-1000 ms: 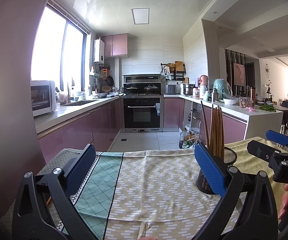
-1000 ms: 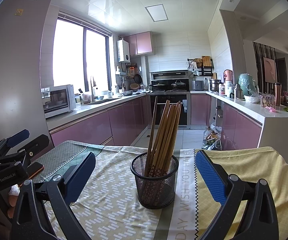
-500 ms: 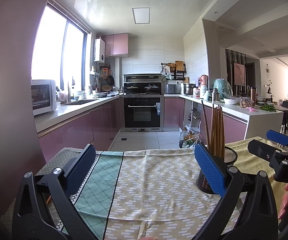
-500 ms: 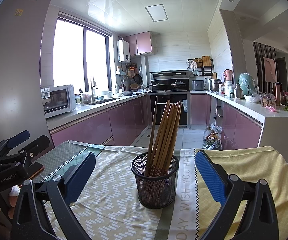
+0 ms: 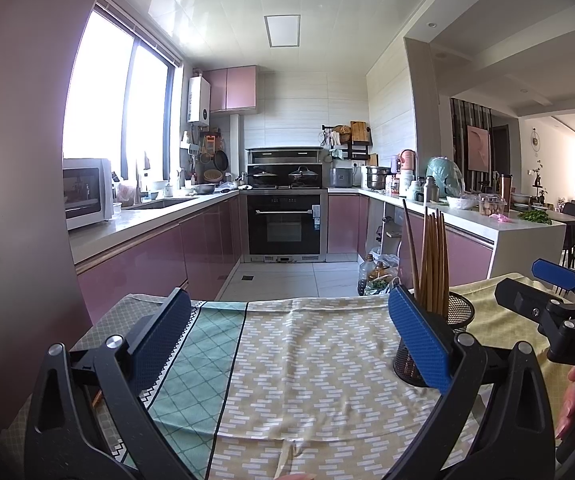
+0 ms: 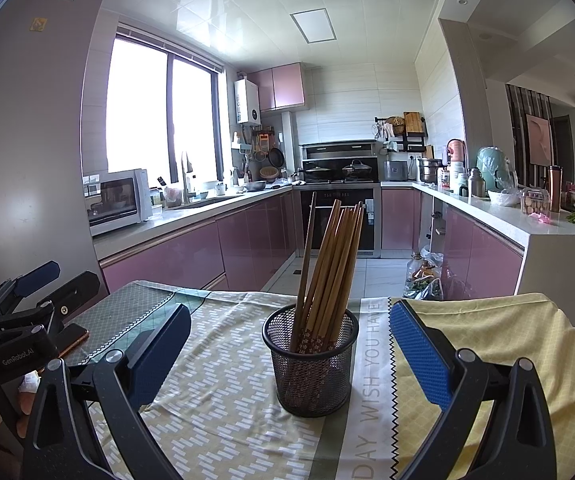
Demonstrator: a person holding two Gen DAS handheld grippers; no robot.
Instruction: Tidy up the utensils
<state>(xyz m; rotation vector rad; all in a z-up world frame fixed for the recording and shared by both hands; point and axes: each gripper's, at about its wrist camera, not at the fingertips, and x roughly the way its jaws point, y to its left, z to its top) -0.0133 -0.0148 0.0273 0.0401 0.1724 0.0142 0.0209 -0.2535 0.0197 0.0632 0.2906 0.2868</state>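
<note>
Brown wooden chopsticks point(image 6: 329, 264) standing gathered in black mesh cup point(image 6: 310, 364); left gripper point(image 5: 287, 340) and right gripper point(image 6: 287, 352) hovering spread, empty; nothing left visibly loose.

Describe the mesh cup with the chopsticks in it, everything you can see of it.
The mesh cup is a round black holder of what looks like wire mesh with a solid rim. It stands upright on the patterned tablecloth, next to its printed lettering. A bundle of brown wooden-looking chopsticks stands in it, leaning right, one darker stick apart on the left; their patterned lower ends show through the mesh. It sits ahead of the open right gripper, whose fingers do not touch it.
</note>
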